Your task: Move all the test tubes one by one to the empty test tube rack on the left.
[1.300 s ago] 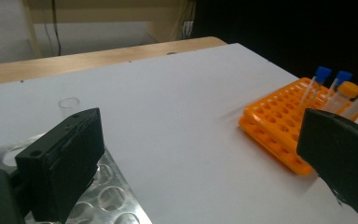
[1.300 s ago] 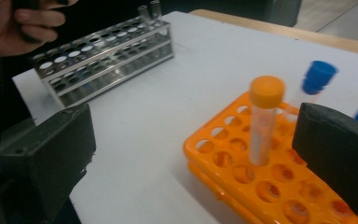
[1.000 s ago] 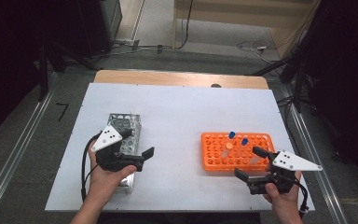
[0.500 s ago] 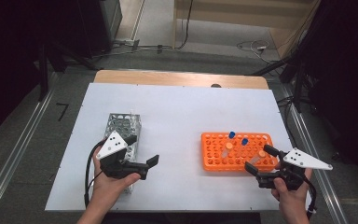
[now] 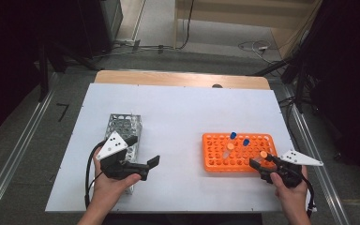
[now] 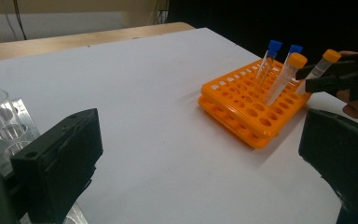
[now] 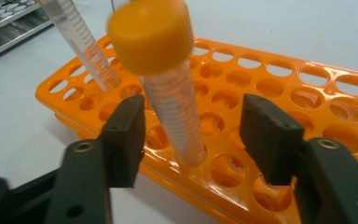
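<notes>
White bench (image 5: 187, 122) over a wooden top, grey floor and dark surrounds beyond, cables trailing at the back. Orange rack (image 5: 215, 161) at right, metal rack (image 5: 124, 124) at left. Right gripper (image 7: 191, 128) jaws just been closing, straddling an orange-capped tube (image 7: 168, 84) standing in the rack's near edge, pads seemingly not yet touching. Left gripper (image 5: 143, 154) wide open, holding nothing, beside the metal rack.
</notes>
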The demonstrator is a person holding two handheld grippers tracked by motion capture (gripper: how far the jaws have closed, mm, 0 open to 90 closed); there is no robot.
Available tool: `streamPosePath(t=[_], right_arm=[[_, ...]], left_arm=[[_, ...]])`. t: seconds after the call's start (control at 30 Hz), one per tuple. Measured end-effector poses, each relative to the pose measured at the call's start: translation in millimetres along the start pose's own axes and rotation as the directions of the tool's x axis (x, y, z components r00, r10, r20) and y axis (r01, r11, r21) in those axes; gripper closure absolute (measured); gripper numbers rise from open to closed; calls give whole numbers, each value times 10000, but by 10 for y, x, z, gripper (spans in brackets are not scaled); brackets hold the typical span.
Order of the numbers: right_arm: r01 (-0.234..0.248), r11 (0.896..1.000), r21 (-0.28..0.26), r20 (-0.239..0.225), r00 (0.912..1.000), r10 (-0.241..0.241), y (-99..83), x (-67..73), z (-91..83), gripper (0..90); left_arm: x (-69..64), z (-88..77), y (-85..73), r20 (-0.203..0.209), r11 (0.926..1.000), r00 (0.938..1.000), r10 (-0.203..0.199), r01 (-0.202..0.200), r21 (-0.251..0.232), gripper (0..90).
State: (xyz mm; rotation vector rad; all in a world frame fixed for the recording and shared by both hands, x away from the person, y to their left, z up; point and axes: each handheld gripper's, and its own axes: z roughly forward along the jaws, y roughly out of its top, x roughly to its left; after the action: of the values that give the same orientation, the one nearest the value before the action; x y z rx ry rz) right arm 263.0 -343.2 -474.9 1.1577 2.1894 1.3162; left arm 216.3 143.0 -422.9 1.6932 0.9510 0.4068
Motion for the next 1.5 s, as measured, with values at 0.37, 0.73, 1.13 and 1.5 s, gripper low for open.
streamPosePath(t=[0.37, 0.73, 1.13, 1.5], right_arm=[[454, 9989, 111, 230, 9987, -457, -21, 37, 31, 715], [467, 9977, -499, 249, 9987, -455, 140, 97, -172, 721], [1224, 9911, -530, -1413, 9816, -1288, 280, 525, -142, 722], [2002, 9795, -219, -2944, 9350, -1977, 365, 1056, 131, 723]], left_arm=[[-1, 6, 2, 53, 10000, 10000, -23, 23, 17, 0], [-38, 7, 18, 180, 10000, 9998, 79, -78, -42, 6], [-141, 64, 38, 690, 9996, 9972, 277, -278, 9, 41], [-371, 212, 56, 1814, 9975, 9811, 672, -702, 106, 170]])
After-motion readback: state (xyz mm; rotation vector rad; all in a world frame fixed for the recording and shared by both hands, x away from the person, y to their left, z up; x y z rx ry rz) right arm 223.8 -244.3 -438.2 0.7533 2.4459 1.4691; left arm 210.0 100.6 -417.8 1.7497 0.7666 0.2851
